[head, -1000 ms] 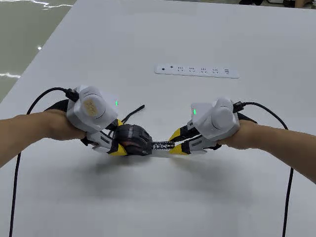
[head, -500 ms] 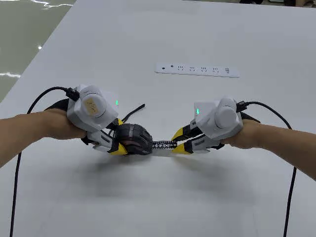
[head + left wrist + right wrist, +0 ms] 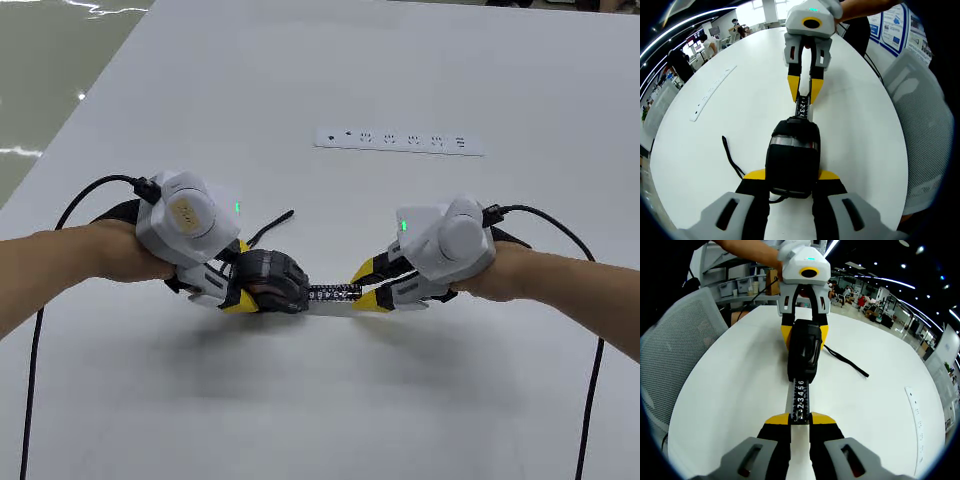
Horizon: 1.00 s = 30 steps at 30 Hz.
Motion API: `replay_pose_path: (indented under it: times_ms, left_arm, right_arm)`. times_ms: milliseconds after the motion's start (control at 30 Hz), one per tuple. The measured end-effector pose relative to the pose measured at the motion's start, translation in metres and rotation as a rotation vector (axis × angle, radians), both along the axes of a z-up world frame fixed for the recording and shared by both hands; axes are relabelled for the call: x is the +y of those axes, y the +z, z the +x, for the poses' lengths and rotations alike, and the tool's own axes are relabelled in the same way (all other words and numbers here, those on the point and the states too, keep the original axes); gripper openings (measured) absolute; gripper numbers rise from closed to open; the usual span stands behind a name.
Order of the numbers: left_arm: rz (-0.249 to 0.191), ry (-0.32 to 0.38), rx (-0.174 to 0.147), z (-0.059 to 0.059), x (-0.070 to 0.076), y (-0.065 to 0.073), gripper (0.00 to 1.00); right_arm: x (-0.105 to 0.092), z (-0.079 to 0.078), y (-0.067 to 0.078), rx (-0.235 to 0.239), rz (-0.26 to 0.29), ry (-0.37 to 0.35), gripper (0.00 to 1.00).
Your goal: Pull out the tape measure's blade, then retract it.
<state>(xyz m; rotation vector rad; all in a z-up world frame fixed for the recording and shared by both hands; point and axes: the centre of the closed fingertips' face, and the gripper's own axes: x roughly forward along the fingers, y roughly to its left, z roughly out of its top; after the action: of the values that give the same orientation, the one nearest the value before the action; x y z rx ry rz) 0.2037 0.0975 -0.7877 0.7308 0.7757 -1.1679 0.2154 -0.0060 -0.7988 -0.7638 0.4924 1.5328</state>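
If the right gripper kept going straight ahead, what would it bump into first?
Probably the black tape measure, straight ahead along the short blade that the right gripper pinches.

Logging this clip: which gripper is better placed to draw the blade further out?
Right. The right gripper is shut on the blade near its end, with a short numbered stretch out of the tape measure case. The left gripper clamps that case, so it likely anchors.

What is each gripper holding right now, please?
The left gripper is shut on the tape measure.
The right gripper is shut on the blade.
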Motion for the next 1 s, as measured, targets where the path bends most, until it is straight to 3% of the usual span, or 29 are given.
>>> replay_pose_path:
  times_ms: [1000]
  left_arm:
    - [0.004,-0.003,0.002,0.000,0.000,-0.001,0.27]
  right_arm:
    - [-0.012,0.000,-0.002,-0.002,-0.014,-0.008,0.12]
